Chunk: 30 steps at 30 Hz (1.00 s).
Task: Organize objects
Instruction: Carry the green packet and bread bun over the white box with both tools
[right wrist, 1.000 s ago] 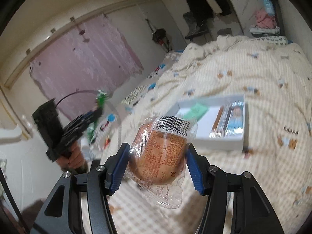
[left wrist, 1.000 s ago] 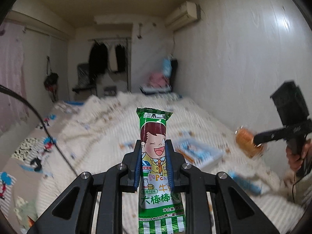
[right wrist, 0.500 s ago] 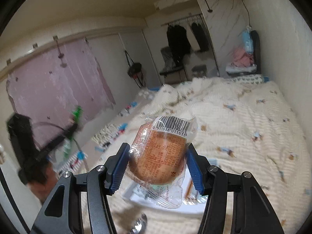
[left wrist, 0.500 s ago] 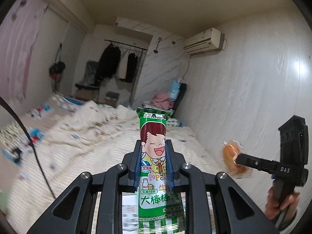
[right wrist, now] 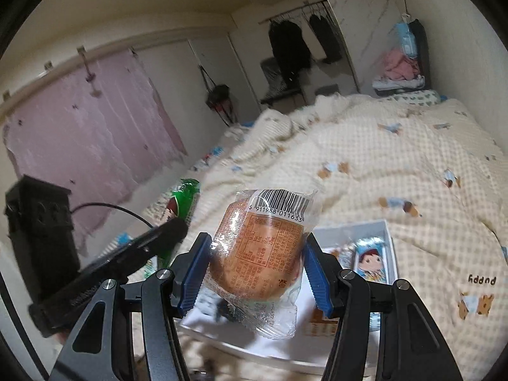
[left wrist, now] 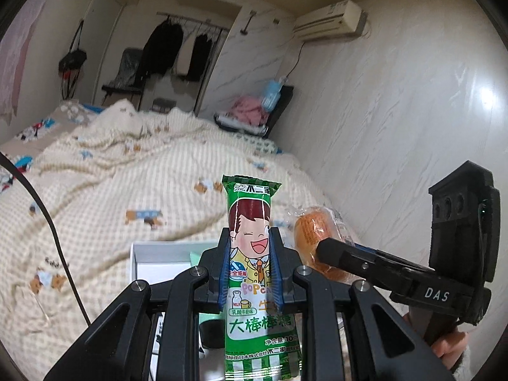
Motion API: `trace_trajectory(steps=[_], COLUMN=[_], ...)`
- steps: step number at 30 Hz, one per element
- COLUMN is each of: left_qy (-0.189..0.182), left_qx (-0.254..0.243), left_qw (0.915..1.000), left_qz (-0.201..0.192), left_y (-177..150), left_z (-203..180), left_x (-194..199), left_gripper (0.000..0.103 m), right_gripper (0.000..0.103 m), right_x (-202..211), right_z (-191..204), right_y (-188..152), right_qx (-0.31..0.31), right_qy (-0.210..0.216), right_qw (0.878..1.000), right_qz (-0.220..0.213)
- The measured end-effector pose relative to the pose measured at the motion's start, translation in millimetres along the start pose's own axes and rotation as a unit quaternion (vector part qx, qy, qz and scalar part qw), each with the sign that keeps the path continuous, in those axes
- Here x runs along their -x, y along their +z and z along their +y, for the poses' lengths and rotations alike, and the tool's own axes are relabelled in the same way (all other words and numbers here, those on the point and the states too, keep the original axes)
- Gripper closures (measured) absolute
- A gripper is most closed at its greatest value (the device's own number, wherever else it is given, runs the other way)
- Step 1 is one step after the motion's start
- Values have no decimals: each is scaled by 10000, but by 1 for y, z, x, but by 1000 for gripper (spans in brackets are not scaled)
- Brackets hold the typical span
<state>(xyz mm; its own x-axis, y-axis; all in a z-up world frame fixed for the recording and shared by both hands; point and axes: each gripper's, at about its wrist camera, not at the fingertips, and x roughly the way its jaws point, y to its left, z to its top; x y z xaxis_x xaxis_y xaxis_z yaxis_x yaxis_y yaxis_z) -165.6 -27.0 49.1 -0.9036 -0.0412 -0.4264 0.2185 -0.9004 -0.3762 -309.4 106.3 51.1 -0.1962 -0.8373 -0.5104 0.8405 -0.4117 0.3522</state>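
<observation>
A checked blanket (left wrist: 133, 190) covers the bed; clothes (right wrist: 289, 47) hang behind.

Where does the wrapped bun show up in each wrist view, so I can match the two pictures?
Left wrist view: the wrapped bun sits right of centre, held out by the right tongs, beside the green candy wrapper.
Right wrist view: the bun fills the centre, clamped between the blue pads.
Shared landmark: the white box on the checked blanket, below both tongs.
</observation>
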Motion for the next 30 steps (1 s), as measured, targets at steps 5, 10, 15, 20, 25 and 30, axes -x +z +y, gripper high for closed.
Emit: trace_trajectory(steps=[5,10,15,20,25,30], left_qy=[138,404,798,1062,1144,1170], left_qx=[-39,-101,111,421,342,281], left_qw=[9997,9984,9957,9914,9891,9876], left_qz=[222,386,463,639,865,1007], left_y=[-8,-16,-18,-20,-29,-35], left_z=[3,8,27,45,45,45], left_x=[-18,-31,-39,-47,-56,-61], left_gripper=[79,79,79,79,79,79], right_gripper=[44,44,44,44,44,44], right_x=[-11,-26,-42,-65,-75,-76], right_z=[-2,-2,-2,0,3,4], right_y=[-3,-10,-18,-26,-36,-39], right_qx=[12,124,257,351,546,602], right_qy=[-121,-276,-443,-590,-757,-761], right_qw=[9998,9987,9962,9919,9869,9856], right_qz=[167,415,708,1069,1318,1387])
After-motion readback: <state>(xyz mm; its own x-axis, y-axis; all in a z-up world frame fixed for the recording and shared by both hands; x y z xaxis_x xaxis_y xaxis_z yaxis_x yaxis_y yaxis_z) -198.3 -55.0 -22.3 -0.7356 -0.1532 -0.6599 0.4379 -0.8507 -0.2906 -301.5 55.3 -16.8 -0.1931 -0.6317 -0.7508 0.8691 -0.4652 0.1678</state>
